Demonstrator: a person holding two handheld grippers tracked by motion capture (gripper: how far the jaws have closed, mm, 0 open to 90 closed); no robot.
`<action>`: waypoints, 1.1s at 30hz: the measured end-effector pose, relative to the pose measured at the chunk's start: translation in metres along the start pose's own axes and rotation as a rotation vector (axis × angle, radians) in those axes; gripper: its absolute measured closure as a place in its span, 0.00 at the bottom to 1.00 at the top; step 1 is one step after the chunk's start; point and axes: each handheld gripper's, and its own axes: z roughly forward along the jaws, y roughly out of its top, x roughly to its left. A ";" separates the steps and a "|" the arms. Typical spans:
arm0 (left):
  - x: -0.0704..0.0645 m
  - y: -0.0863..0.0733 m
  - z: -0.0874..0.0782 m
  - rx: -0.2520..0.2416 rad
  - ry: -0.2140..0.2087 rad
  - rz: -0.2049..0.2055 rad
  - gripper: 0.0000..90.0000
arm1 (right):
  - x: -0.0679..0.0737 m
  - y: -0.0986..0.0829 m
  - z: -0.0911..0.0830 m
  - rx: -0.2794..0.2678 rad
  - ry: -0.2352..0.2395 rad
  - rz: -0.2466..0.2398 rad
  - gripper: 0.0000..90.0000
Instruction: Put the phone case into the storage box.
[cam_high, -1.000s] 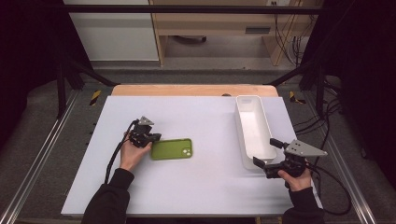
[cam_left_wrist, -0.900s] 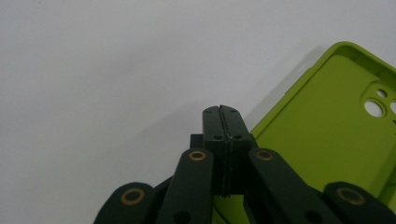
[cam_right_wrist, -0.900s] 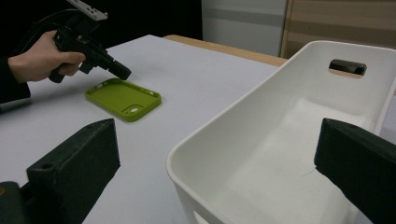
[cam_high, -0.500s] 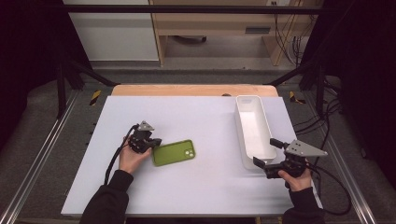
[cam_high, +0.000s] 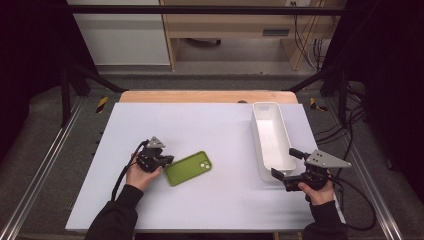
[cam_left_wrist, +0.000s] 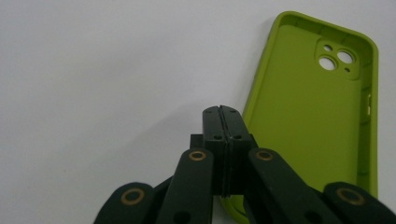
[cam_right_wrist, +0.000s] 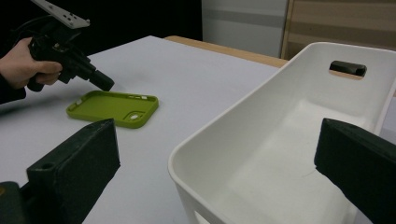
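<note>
Nearest, left gripper (cam_left_wrist: 223, 116): fingers pressed together, empty, tip at the case's (cam_high: 188, 168) near end. Case lies open-side up on the table (cam_high: 210, 125), long axis slanting away rightward. Right gripper (cam_high: 286, 167), fingers wide, straddles the bin's (cam_high: 260, 132) near end.

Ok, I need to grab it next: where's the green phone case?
The green phone case lies on the table's near-left part in the high view, beside the left gripper, left of the white bin.
</note>
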 end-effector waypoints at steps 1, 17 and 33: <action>-0.001 -0.001 -0.001 0.003 -0.001 0.003 1.00 | 0.000 0.000 0.000 0.001 -0.001 -0.002 0.01; -0.022 -0.011 -0.009 0.017 -0.019 0.033 1.00 | 0.000 0.000 0.000 0.002 0.001 -0.001 0.01; -0.037 -0.016 -0.009 0.042 -0.026 0.072 1.00 | 0.000 0.000 0.000 0.006 0.000 -0.006 0.01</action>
